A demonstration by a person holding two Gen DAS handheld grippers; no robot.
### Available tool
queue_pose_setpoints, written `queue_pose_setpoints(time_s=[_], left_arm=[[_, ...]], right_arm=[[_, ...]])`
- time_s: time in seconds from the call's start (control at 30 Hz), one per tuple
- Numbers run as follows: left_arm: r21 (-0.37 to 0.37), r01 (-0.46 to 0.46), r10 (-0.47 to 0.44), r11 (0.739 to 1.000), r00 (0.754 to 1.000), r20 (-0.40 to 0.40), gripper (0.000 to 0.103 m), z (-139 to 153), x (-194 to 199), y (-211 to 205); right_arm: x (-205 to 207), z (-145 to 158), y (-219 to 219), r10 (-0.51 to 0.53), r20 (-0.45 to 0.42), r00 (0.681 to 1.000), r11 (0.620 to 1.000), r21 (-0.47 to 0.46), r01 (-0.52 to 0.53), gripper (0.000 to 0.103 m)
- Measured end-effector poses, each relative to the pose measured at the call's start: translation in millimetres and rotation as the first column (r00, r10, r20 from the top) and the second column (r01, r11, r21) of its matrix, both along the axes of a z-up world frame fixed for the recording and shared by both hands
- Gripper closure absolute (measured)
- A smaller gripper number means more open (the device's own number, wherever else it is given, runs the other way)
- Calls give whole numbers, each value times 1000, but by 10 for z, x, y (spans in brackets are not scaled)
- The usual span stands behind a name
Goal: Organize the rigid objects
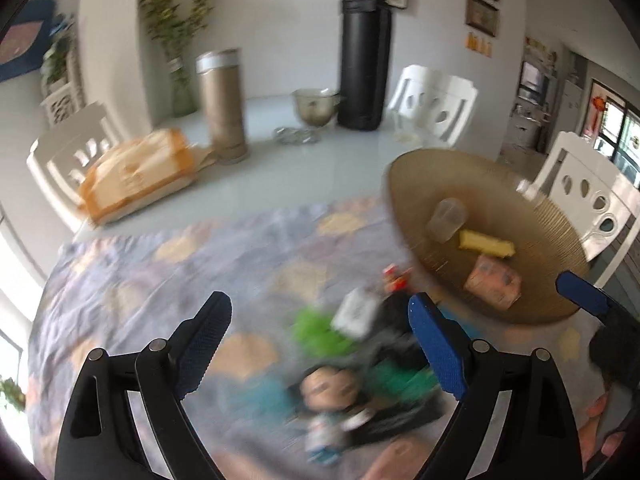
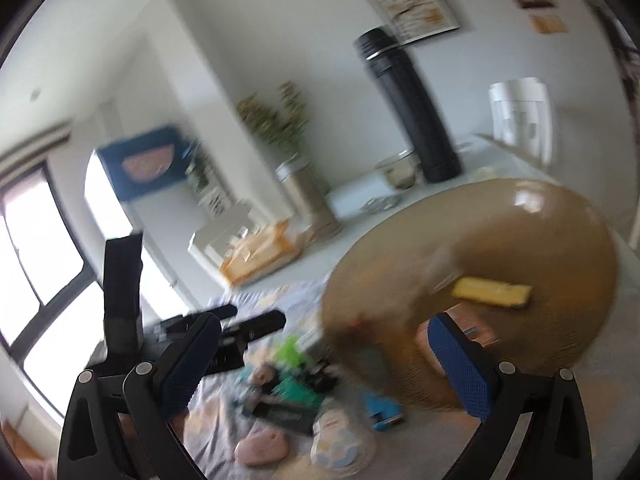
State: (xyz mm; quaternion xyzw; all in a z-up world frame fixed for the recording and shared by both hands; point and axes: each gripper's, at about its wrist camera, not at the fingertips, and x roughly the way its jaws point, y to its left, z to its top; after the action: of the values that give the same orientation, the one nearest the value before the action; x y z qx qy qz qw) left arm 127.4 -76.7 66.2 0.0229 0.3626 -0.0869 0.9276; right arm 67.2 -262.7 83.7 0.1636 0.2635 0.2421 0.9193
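Small toys lie in a blurred pile on a patterned cloth [image 1: 160, 280]: a green toy [image 1: 316, 328], a white box [image 1: 356, 314], a red piece [image 1: 396, 276] and a doll figure [image 1: 328, 390]. My left gripper [image 1: 319, 300] hangs open above the pile with nothing between its fingers. A brown ribbed bowl [image 1: 532, 208] to the right holds a clear cup [image 1: 446, 220], a yellow block [image 1: 486, 244] and an orange box [image 1: 494, 282]. My right gripper [image 2: 324, 320] is open and empty at the bowl's [image 2: 540, 232] near rim, with the yellow block [image 2: 492, 292] ahead of it.
At the table's far side stand a black thermos [image 1: 364, 52], a gold canister [image 1: 222, 104], a glass bowl [image 1: 316, 106] and a bread bag [image 1: 136, 172]. White chairs [image 1: 436, 100] ring the table. A blue item [image 2: 384, 412] and a pink piece [image 2: 260, 448] lie near the bowl.
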Motion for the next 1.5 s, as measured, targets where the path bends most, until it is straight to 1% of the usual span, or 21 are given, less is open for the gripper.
queue_pose_setpoints(time_s=[0.07, 0.13, 0.17, 0.2, 0.23, 0.27, 0.3, 0.33, 0.4, 0.53, 0.57, 0.6, 0.67, 0.83, 0.97, 1.17, 1.27, 1.3, 1.4, 1.47, 1.5], left_arm=[[0, -27, 27, 1000, 999, -38, 12, -125, -62, 194], [-20, -35, 33, 999, 995, -90, 10, -315, -114, 387], [-78, -29, 22, 997, 996, -92, 4, -395, -163, 501], [-145, -30, 17, 989, 995, -94, 2, -473, -215, 615], [-181, -50, 28, 982, 992, -125, 0, -565, -220, 695], [-242, -69, 34, 968, 989, -143, 1, -609, -208, 777], [-263, -75, 44, 962, 991, -123, 1, -598, -215, 805], [-234, -94, 68, 968, 991, -118, 1, -598, -198, 792], [-174, -86, 66, 981, 991, -114, 1, -630, -182, 721], [-182, -28, 2, 983, 990, -143, 1, -703, -201, 637], [-161, -26, 2, 987, 989, -149, 1, -708, -185, 607], [-131, -27, 6, 991, 988, -153, 0, -713, -164, 565], [-87, -24, 10, 996, 987, -161, 0, -712, -128, 501], [74, -18, 30, 997, 984, -175, 0, -717, -170, 383], [55, -11, 21, 998, 983, -182, 0, -712, -162, 426], [45, -11, 18, 999, 984, -178, 1, -693, -172, 420], [-5, -4, 3, 1000, 986, -165, 1, -663, -169, 471], [-33, -2, -3, 999, 988, -154, 1, -642, -174, 505], [-72, -31, 19, 997, 987, -161, 1, -644, -132, 592], [-63, -39, 28, 997, 987, -160, 0, -642, -60, 584], [-53, -47, 38, 997, 986, -164, 0, -648, -12, 568]], right_arm=[[-24, -97, 226, 27, -28, 999, 996, -83, -30, 0], [-107, -150, 516, 35, -11, 999, 966, -257, -37, 0], [-149, -175, 661, 52, -4, 999, 936, -350, -50, 0], [-185, -197, 759, 73, 4, 997, 914, -400, -65, 0], [-215, -232, 854, 116, -7, 993, 900, -423, -108, 0], [-237, -269, 927, 155, -22, 988, 894, -423, -150, 0], [-251, -300, 990, 185, -35, 982, 886, -426, -182, 0], [-259, -329, 1040, 192, -38, 981, 876, -444, -189, 0], [-259, -368, 1080, 190, -38, 981, 863, -470, -186, 0], [-155, -498, 1050, 231, -161, 960, 878, -390, -277, 0], [-120, -568, 1062, 233, -209, 950, 872, -388, -299, 0], [-119, -597, 1084, 227, -229, 947, 864, -401, -304, 0], [-133, -593, 1128, 224, -224, 948, 849, -434, -303, 0], [-162, -604, 1178, 205, -219, 954, 822, -491, -289, 0], [-140, -590, 1126, 196, -220, 956, 833, -477, -280, 0], [-111, -549, 881, 158, -226, 961, 878, -413, -242, 0], [-125, -528, 877, 178, -225, 958, 889, -381, -255, 0], [-154, -528, 932, 199, -222, 955, 878, -392, -274, 0], [-254, -554, 1190, 244, -221, 944, 814, -483, -323, 0], [-270, -587, 1299, 231, -222, 947, 785, -532, -316, 0], [-250, -622, 1355, 219, -233, 947, 770, -554, -314, 4]])
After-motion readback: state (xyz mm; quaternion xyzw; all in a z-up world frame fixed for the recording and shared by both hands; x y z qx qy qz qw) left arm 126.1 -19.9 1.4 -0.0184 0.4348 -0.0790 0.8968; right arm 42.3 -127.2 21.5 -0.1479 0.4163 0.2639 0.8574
